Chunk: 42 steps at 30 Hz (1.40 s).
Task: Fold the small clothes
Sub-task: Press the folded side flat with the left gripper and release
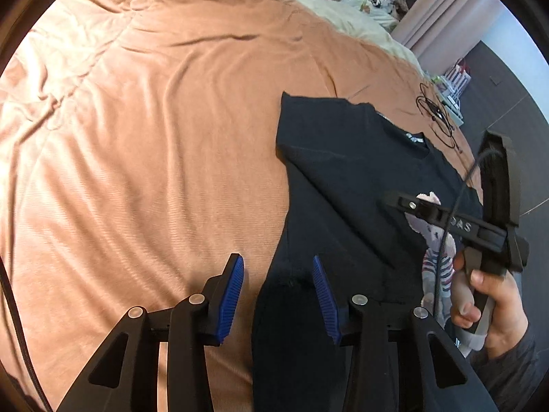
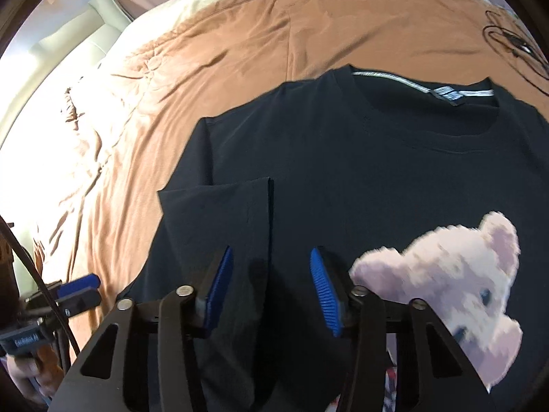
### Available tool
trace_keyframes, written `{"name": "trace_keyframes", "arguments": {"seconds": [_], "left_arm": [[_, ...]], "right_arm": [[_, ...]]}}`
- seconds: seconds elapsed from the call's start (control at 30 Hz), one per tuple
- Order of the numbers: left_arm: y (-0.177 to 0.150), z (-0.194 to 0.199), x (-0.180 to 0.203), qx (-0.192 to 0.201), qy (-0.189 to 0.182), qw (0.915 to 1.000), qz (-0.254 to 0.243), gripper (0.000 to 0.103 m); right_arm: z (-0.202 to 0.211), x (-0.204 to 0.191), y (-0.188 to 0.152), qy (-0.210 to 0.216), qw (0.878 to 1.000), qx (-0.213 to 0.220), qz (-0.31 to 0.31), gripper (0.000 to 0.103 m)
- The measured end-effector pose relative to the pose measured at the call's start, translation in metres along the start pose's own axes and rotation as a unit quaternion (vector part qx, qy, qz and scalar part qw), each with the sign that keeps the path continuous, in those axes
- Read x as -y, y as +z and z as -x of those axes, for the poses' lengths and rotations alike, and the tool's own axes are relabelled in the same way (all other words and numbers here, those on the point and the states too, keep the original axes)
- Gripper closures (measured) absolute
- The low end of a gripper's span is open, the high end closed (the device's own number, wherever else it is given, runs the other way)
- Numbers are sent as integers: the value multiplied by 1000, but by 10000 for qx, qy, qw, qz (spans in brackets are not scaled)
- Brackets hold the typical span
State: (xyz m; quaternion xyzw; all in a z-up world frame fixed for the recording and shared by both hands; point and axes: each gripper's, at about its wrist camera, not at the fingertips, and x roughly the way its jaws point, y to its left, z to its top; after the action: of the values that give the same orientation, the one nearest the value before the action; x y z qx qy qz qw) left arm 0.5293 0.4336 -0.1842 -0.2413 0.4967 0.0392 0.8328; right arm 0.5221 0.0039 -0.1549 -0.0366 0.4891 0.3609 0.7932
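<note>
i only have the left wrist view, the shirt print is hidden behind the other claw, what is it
Observer: A pale pink teddy bear print on the black t-shirt.
Operator: is the right claw holding anything
Observer: No. The right claw is open above the shirt front, with nothing pinched between its pads.
Operator: the sleeve on my side, folded or flat
Observer: Folded inward. The sleeve lies on top of the chest, its hem just ahead of the right claw.

Orange blanket (image 1: 154, 137), coiled black cable (image 1: 435, 113), pink curtain (image 1: 442, 10).
</note>
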Motion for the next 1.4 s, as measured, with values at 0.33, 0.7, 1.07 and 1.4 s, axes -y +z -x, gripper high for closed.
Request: {"name": "trace_keyframes", "arguments": {"seconds": [0.33,0.7,1.07,1.4], "left_arm": [[-7,-34,-4,-270,99,9996,-27,69],[-6,-37,0,-224,344,9991,-83,69],[-9,-27,-3,-216,392,9990,-7,69],[-29,8,-1,-75,498,9987,33,69]], "right_arm": [[-29,-11,16,73,9998,-45,177,97],[32,23,-1,-157,9982,569,-96,101],[43,41,-9,-856,9932,366,-692,66],[65,-5,-56,-180,9987,431,184,50]]}}
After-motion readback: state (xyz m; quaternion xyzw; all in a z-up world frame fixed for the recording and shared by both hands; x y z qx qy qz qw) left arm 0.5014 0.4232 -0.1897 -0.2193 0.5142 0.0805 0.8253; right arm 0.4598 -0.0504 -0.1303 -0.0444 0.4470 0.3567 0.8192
